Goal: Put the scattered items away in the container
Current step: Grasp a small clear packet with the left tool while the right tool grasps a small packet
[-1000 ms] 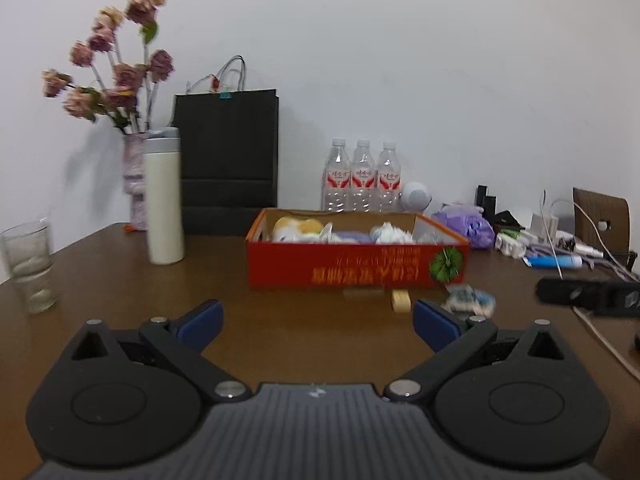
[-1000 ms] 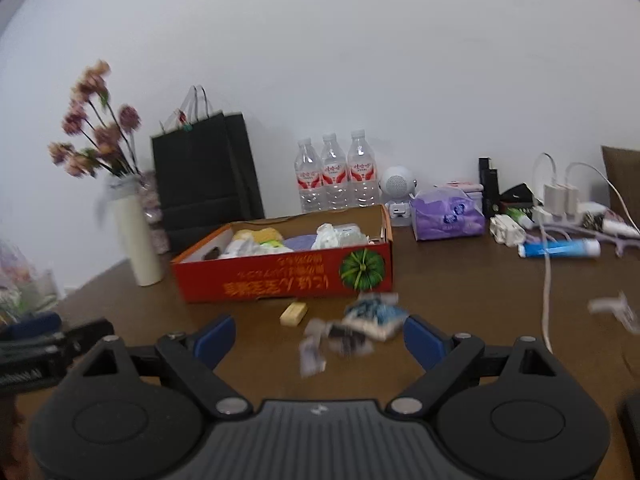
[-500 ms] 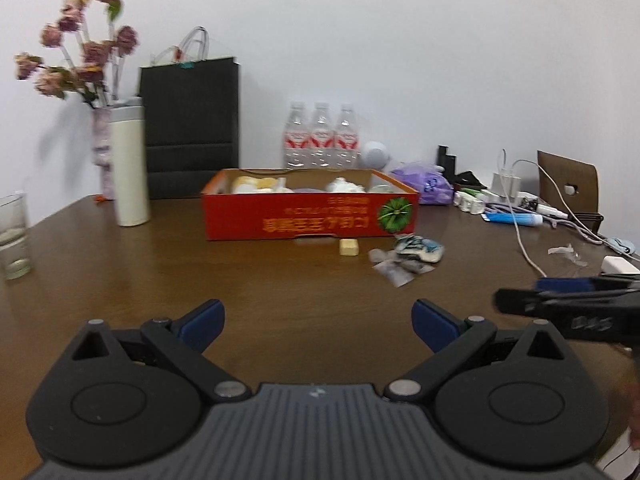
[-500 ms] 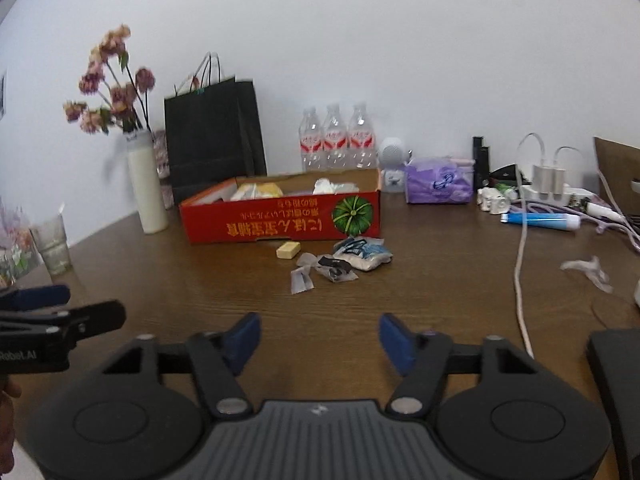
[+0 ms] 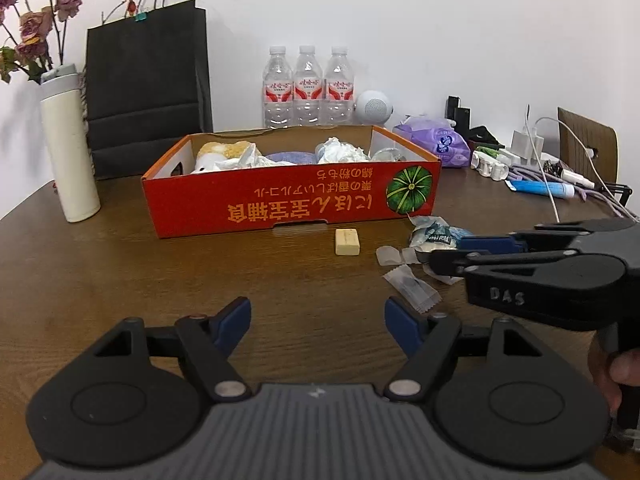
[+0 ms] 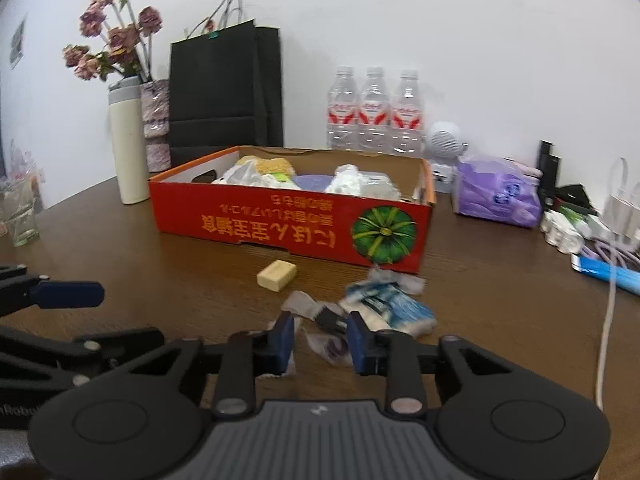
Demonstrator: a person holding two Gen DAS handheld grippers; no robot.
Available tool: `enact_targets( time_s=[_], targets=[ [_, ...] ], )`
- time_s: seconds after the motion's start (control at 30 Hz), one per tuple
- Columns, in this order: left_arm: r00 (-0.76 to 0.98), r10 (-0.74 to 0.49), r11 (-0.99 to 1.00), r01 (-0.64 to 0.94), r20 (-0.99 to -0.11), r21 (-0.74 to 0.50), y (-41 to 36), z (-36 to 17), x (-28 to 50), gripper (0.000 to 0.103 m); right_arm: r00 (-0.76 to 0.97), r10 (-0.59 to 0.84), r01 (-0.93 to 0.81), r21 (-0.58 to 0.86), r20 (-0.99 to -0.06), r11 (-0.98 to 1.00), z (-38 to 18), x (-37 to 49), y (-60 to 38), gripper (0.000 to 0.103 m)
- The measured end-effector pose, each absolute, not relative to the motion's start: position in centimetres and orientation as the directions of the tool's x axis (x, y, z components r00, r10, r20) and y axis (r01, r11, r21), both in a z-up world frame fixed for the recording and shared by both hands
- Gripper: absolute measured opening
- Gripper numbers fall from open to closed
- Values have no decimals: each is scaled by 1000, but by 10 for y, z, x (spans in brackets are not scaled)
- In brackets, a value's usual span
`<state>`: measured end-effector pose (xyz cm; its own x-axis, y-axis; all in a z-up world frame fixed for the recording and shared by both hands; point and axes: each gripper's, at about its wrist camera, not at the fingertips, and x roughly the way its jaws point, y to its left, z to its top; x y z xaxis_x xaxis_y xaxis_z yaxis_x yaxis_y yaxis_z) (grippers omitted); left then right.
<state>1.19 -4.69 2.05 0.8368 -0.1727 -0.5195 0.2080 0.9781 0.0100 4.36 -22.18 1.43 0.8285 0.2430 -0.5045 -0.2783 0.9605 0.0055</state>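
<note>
1. Jaws first: the left gripper point(image 5: 318, 318) has its jaws wide but closing, with nothing between them, just bare tabletop point(image 5: 160, 280). The right gripper point(image 6: 320, 340) has jaws closing fast over the little pile of wrappers point(image 6: 320, 320). A crumpled bit sits in the gap, but I can't tell whether the pads actually press on it yet.

2. Far left is background stuff: a cream flask point(image 5: 70, 152) and a black paper bag point(image 5: 148, 80) parked against the wall, out of the way, so probably not part of the tidy-up.

3. Middle: the red cardboard box point(image 5: 280, 208) is the container. It's already holding crumpled tissues and something yellow and fluffy, so my guess is the job is well along.

4. Just in front of the box sits a small tan block point(image 5: 347, 241), on its own, apart from both grippers. It looks like an easy pick for the left one, which points roughly that way.

5. Right of that is the loose litter: a clear wrapper point(image 5: 412, 288) and a blue-and-white packet point(image 5: 434, 234) near the box's front corner. The right gripper comes in low and level with the tabletop, probably because flat, floppy wrappers need scooping from the side.

6. Far right are cables and a purple tissue pack point(image 6: 500, 196), also apparently just clutter.
</note>
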Motion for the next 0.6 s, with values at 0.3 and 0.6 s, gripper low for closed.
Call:
enact_targets(
  time_s=[0.3,0.6],
  targets=[
    [807,-218,965,261,-549,1,-73,14,32,80,805,231,-244,49,-547,968,10,47,-231,4],
    [735,-275,951,303,-620,-63,-121,7,66,42,855,207,-142,169,-475,975,27,-5,-279,2]
  ],
)
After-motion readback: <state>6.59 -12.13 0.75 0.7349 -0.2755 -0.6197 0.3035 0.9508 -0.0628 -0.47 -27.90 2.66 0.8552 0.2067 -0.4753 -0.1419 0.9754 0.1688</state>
